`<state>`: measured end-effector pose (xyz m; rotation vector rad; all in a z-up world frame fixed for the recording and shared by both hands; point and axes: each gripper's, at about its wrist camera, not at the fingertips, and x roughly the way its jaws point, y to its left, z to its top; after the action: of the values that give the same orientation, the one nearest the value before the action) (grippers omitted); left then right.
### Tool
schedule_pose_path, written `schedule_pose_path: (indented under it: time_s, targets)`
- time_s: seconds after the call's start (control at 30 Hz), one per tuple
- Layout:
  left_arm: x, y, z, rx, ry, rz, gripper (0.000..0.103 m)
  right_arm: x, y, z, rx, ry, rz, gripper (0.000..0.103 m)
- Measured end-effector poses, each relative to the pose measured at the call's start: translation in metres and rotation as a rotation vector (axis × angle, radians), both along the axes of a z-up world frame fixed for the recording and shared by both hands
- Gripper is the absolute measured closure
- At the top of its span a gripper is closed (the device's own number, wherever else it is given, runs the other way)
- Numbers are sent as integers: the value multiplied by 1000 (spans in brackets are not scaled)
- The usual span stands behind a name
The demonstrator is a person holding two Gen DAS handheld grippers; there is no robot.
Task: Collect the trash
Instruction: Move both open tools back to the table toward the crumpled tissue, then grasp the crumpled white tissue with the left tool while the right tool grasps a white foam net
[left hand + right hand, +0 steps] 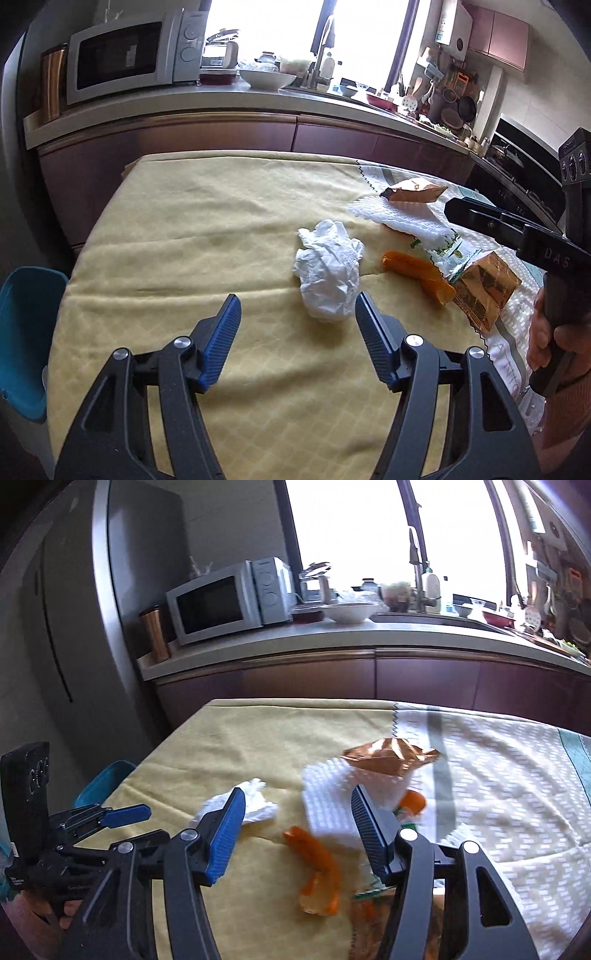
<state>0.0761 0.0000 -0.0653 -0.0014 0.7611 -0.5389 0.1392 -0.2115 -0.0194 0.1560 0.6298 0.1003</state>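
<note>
Both tools hang with jaws apart and empty above a cloth-covered desk: the left tool just short of a crumpled white tissue, the right tool over an orange wrapper. A copper foil packet lies farther off on a white cloth; a teal bin sits at the desk's left edge

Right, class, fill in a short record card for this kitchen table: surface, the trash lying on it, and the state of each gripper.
surface: table under a yellow cloth
trash: crumpled white tissue, orange wrapper, brown foil packet, brown printed packet
left gripper: open, empty, just short of the tissue
right gripper: open, empty, above the orange wrapper
</note>
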Motion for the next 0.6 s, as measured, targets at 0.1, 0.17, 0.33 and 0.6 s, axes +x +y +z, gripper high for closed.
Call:
schedule_pose_path:
  time_s: [0.1,0.17,0.33,0.6]
  targets:
    - [8,-11,-4,18,20,-13,39,2,-27,-12,16,28,-55,45]
    - [14,-17,-5,27,33,-14,39,4,-35,-19,31,45,-61,44]
    - [27,-31,-9,68,65,-18,39,9,-35,-33,19,79,-57,43]
    - [36,-39,-18,95,111,-12,61,11,-32,-39,36,91,-51,63]
